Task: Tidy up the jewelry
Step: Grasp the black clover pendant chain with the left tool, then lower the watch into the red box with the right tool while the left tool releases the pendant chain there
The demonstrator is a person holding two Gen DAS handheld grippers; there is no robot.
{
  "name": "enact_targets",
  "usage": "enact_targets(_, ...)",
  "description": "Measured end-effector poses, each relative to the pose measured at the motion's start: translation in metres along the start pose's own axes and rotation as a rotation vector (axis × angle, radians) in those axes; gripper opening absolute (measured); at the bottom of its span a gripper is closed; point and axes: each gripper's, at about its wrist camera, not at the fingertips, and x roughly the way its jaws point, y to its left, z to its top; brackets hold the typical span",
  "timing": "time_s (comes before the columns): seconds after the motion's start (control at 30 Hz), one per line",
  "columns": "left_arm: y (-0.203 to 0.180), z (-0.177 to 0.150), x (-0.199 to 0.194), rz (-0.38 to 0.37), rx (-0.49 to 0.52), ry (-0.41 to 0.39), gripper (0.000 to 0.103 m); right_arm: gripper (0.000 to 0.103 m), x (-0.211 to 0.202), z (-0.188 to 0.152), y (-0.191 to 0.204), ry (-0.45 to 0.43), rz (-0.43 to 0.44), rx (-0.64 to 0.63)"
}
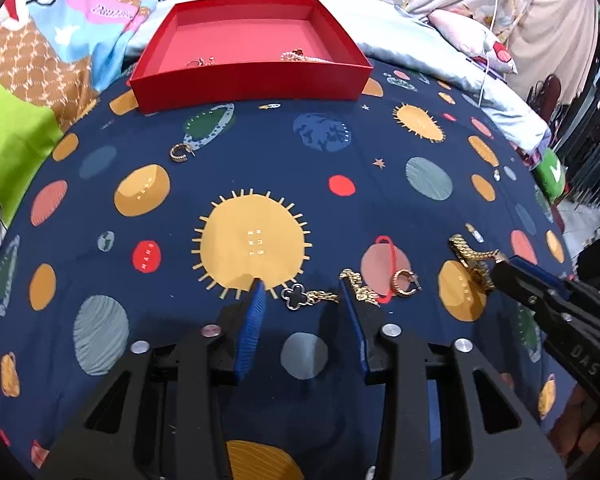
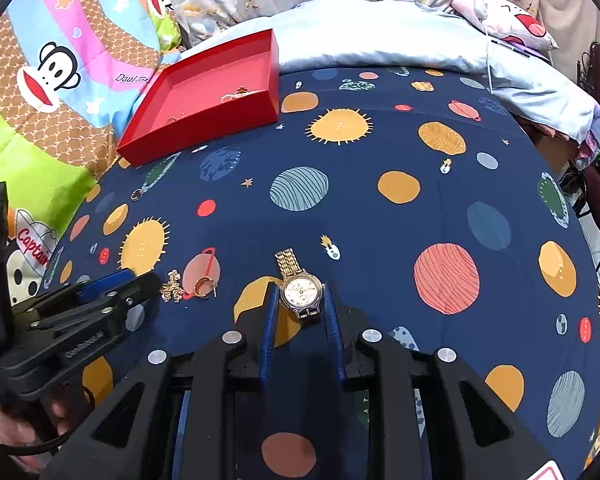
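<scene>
Planet-print bed sheet [image 1: 340,152] fills my views, red box [image 1: 252,76] at upper centre with pearls [image 1: 296,56] inside. My left hand-held gripper [image 1: 304,292] stands wide open around a clover necklace [image 1: 300,296]; a hoop earring [image 1: 405,282] lies just right. My right hand-held gripper [image 2: 302,300] brackets the watch [image 2: 302,290], jaws part-open, contact unclear.

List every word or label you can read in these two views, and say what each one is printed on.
"Captain": white cartoon cushion.
"DAS": side of the right gripper.
"MARS": red planet on the bedsheet.
Pink script on the monkey blanket: only partly readable.
Watch dial, sun lettering: too small.
</scene>
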Motion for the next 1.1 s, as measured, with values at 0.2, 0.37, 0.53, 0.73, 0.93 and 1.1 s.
enact_targets(0.2,0.012,0.0,-0.001,-0.018,-0.025,-0.006,0.013,0.022,0.003,-0.002,0.006,0.006,0.014,-0.012)
enact_targets(0.37,0.021,-0.001,-0.011,-0.032,-0.047,-0.022,0.012,0.021,0.0,-0.003,0.012,0.002,0.034,-0.019)
enact_targets(0.53,0.032,0.003,-0.031,-0.029,-0.07,-0.061,0.012,0.021,-0.01,0.002,0.023,-0.021,0.059,-0.034)
enact_targets(0.73,0.051,0.018,-0.058,-0.021,-0.112,-0.113,0.012,0.021,-0.027,0.015,0.037,-0.068,0.092,-0.056)
enact_targets(0.93,0.065,0.035,-0.077,-0.03,-0.142,-0.162,0.012,0.021,-0.034,0.037,0.048,-0.095,0.143,-0.058)
enact_targets(1.1,0.072,0.058,-0.088,-0.025,-0.143,-0.211,0.012,0.021,-0.037,0.061,0.058,-0.134,0.173,-0.07)
